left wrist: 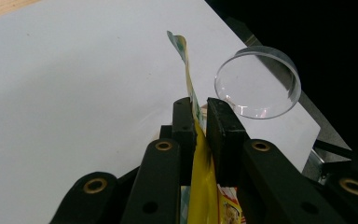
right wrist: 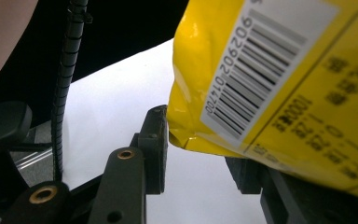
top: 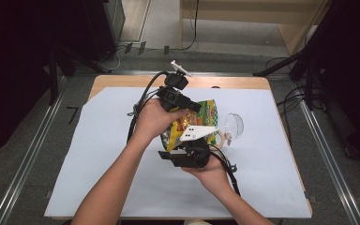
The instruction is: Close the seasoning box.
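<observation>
two grippers hold a yellow snack bag (top: 187,127) above the middle of the table.

in the high view the left gripper (top: 187,105) sits just above centre of the frame, and the right gripper (top: 190,147) is just below it, with the bag between them over the white sheet (top: 262,178) that covers the wooden table (top: 122,82). in the left gripper view its jaws stand narrow, pinched on the thin upper edge of the bag, which runs up the middle of the frame. in the right gripper view the bag's barcode side takes up the upper right; the jaws stand partly apart, the left pad touches the bag's lower corner, and i cannot tell whether the far pad presses on it. a clear glass cup (top: 232,126) lies on its side on the sheet just right of the bag, its mouth toward the left gripper (left wrist: 200,109) in that view.
</observation>
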